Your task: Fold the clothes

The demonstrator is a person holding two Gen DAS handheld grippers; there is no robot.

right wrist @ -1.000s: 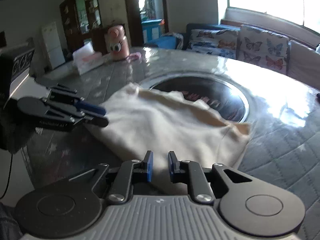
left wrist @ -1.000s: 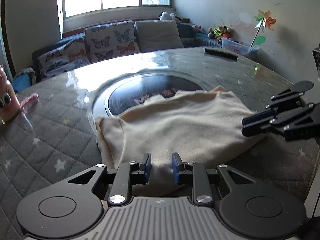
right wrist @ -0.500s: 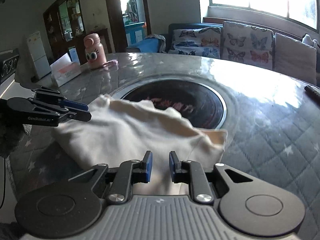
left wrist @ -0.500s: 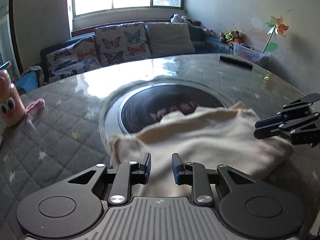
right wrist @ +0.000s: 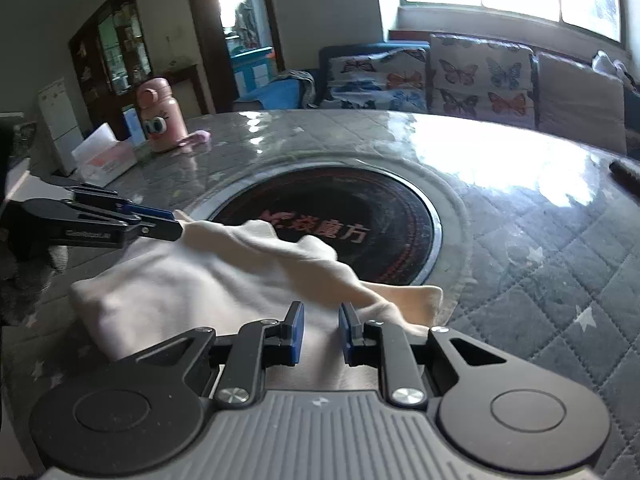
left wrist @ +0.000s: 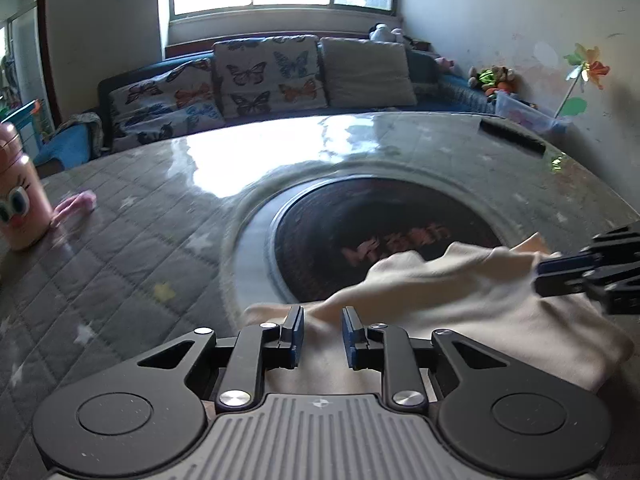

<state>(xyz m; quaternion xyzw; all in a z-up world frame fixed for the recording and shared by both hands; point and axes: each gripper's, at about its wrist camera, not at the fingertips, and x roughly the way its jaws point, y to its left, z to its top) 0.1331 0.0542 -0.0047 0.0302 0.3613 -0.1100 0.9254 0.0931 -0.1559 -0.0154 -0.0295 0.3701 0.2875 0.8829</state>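
Note:
A cream garment [left wrist: 472, 300] lies partly folded on the round quilted table, its far edge on the black centre disc; it also shows in the right wrist view [right wrist: 208, 284]. My left gripper [left wrist: 321, 336] has its jaws a small gap apart over the garment's near left corner, with cloth between and under the pads; a grip cannot be confirmed. My right gripper [right wrist: 320, 332] stands the same way over the garment's right end. Each gripper shows side-on in the other view: the right one [left wrist: 560, 276], the left one [right wrist: 160, 224].
A pink cartoon bottle [right wrist: 162, 120] and a white box [right wrist: 106, 156] stand at the table's far left. A black disc [left wrist: 384, 236] fills the table's centre. A dark bar [left wrist: 512, 136] lies at the far right. A sofa with butterfly cushions [left wrist: 264, 76] lies beyond.
Both grippers have moved forward toward the table's centre, carrying the garment's near edge up and over. The cloth is now bunched into a narrower, doubled shape.

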